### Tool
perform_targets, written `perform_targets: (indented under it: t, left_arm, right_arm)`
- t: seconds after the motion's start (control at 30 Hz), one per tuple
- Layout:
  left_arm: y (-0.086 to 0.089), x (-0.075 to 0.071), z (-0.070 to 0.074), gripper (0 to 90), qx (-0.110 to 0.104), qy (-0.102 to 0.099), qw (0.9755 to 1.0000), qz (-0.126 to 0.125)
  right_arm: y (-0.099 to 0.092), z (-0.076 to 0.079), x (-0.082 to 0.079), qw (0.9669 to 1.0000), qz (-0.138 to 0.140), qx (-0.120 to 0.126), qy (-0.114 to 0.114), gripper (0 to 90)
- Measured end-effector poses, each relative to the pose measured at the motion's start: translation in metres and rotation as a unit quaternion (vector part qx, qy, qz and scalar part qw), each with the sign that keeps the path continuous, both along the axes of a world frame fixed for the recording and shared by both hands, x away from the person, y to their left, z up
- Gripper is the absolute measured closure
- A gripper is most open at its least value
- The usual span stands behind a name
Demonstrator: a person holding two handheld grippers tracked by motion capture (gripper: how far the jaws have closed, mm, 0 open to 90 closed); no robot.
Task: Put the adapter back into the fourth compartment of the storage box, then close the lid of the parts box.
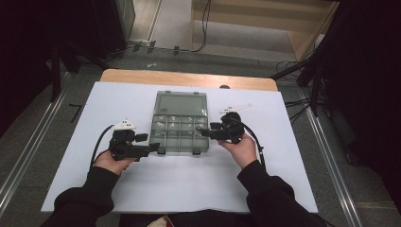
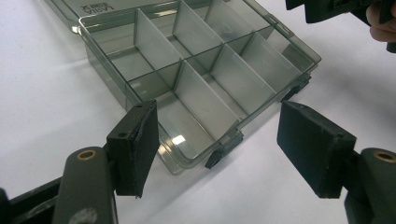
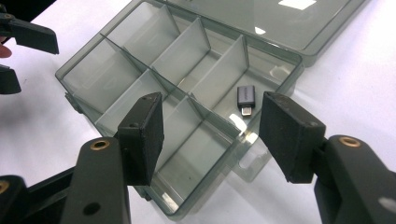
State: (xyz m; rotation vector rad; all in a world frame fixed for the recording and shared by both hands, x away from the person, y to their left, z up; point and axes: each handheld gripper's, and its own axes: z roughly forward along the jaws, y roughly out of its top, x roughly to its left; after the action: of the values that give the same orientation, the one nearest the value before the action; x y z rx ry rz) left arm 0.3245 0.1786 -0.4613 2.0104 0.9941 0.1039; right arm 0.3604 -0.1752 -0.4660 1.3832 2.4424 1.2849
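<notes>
A smoky clear compartment box (image 1: pixel 180 142) lies open in the middle of the white table, its lid (image 1: pixel 181 103) flat behind it. In the right gripper view a small grey adapter (image 3: pixel 246 98) rests in a compartment at the box's end, and the other compartments (image 3: pixel 135 35) look bare. My left gripper (image 1: pixel 153 147) is open at the box's near left corner; its pads (image 2: pixel 140 140) straddle that corner (image 2: pixel 187 158) without touching. At the box's right side my right gripper (image 1: pixel 201 131) is open too, its pads (image 3: pixel 289 135) apart above the box's end wall (image 3: pixel 224 158), gripping nothing.
A thin white strip (image 1: pixel 239 108) lies on the table behind the right gripper. The white cover (image 1: pixel 189 184) stretches wide toward me. A wooden table edge (image 1: pixel 189 78) runs along the far side, with cables on the floor (image 1: pixel 198 45) beyond it.
</notes>
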Motion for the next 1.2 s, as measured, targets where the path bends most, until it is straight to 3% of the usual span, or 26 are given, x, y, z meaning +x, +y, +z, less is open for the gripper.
perform_targets:
  t: [0.43,0.5,0.77,0.9,1.2]
  left_arm:
    - [-0.006,0.010,-0.002,29.9,-0.005,0.005,1.0000,-0.003]
    - [-0.007,0.010,-0.001,29.9,0.001,0.004,1.0000,-0.001]
    - [-0.005,0.019,0.000,26.9,-0.011,-0.005,0.9999,0.010]
    - [-0.003,0.028,-0.003,25.9,-0.012,0.005,0.9996,0.024]
    - [-0.004,0.044,-0.004,25.9,-0.010,0.007,0.9981,0.061]
  right_arm:
    - [-0.008,-0.004,-0.006,0.9999,-0.009,-0.003,0.007,38.4]
    - [-0.008,-0.004,-0.007,0.9999,-0.012,-0.002,0.006,38.3]
    - [-0.010,-0.006,-0.006,0.9998,-0.019,-0.001,0.009,37.5]
    - [-0.010,-0.006,-0.005,0.9996,-0.026,0.004,0.008,36.9]
    - [-0.011,-0.007,-0.003,0.9991,-0.041,0.007,0.006,36.0]
